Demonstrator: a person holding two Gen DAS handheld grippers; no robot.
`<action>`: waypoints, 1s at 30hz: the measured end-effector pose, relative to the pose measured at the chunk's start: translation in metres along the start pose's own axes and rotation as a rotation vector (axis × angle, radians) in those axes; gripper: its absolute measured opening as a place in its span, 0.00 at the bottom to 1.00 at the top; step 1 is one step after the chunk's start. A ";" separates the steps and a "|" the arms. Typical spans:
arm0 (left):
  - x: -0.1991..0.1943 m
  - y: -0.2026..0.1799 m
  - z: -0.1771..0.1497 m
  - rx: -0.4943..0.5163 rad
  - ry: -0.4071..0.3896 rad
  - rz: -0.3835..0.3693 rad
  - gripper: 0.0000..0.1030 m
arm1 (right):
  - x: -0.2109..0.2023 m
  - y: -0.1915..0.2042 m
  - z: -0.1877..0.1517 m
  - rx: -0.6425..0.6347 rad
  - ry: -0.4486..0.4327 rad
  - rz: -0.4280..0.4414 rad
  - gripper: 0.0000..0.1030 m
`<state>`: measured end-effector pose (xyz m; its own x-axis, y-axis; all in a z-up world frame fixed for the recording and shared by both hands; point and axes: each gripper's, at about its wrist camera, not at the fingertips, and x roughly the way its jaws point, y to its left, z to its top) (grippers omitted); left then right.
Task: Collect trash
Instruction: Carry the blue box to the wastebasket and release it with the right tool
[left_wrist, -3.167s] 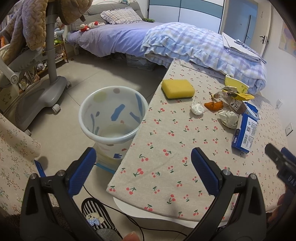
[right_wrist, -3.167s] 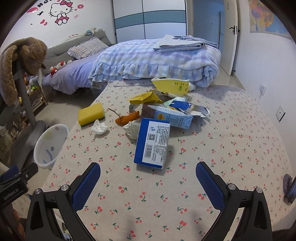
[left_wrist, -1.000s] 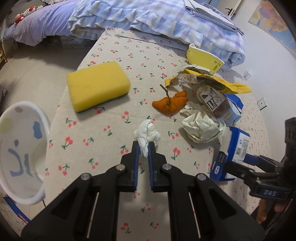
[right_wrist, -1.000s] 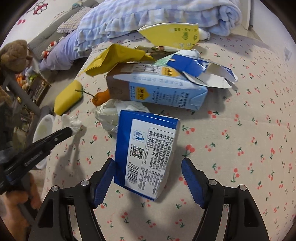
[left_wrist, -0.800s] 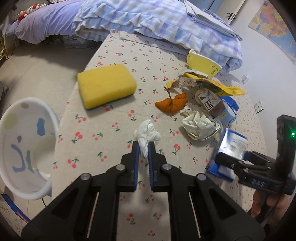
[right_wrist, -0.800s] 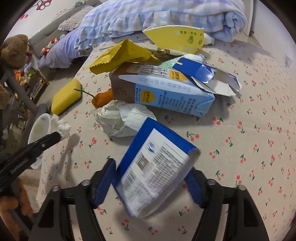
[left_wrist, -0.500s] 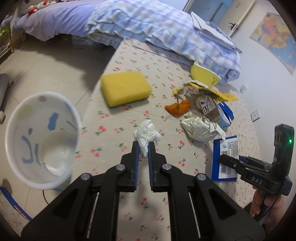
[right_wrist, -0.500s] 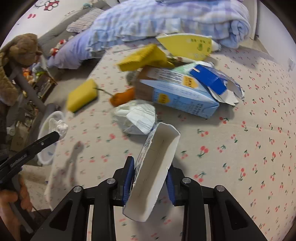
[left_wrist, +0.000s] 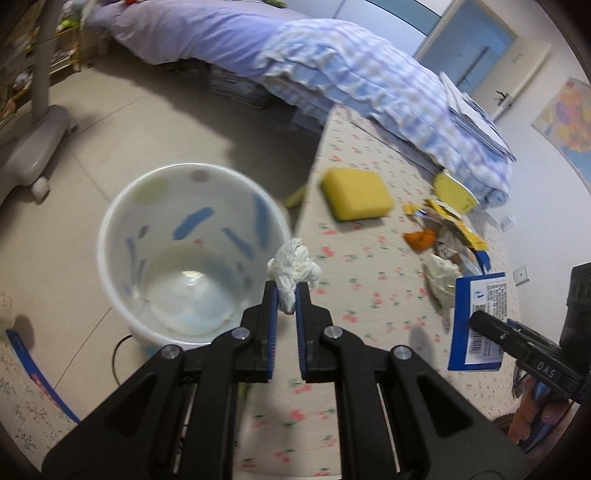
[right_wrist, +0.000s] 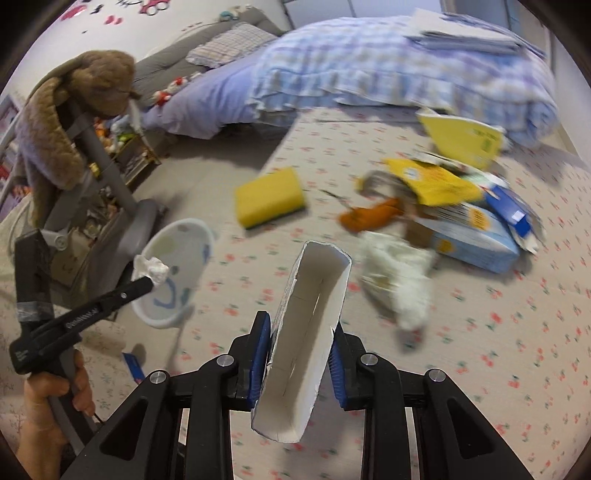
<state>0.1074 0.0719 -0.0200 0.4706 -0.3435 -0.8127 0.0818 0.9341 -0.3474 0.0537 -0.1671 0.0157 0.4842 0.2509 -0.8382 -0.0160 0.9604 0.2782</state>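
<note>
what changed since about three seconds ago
Both grippers were open and empty. Now the left gripper pinches the white tissue, carried off the table to the bin; the right gripper has lifted the blue carton. Sponge and remaining trash stayed put.

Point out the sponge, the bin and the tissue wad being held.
sponge (left_wrist: 354, 192): left wrist view, middle of its yellow top.
bin (left_wrist: 122, 206): left wrist view, inner wall near the rim.
tissue wad (left_wrist: 293, 267): left wrist view, crumpled white middle.
</note>
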 end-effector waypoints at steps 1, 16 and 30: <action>-0.001 0.007 0.000 -0.011 -0.001 0.009 0.10 | 0.005 0.009 0.002 -0.012 -0.001 0.007 0.29; -0.011 0.066 0.009 -0.141 0.047 0.299 0.78 | 0.072 0.092 0.029 -0.118 -0.022 0.103 0.29; -0.019 0.076 0.007 -0.113 0.057 0.384 0.90 | 0.110 0.115 0.049 -0.139 -0.028 0.206 0.67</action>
<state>0.1109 0.1498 -0.0272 0.3988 0.0202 -0.9168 -0.1892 0.9801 -0.0607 0.1478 -0.0349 -0.0215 0.4823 0.4418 -0.7565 -0.2360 0.8971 0.3735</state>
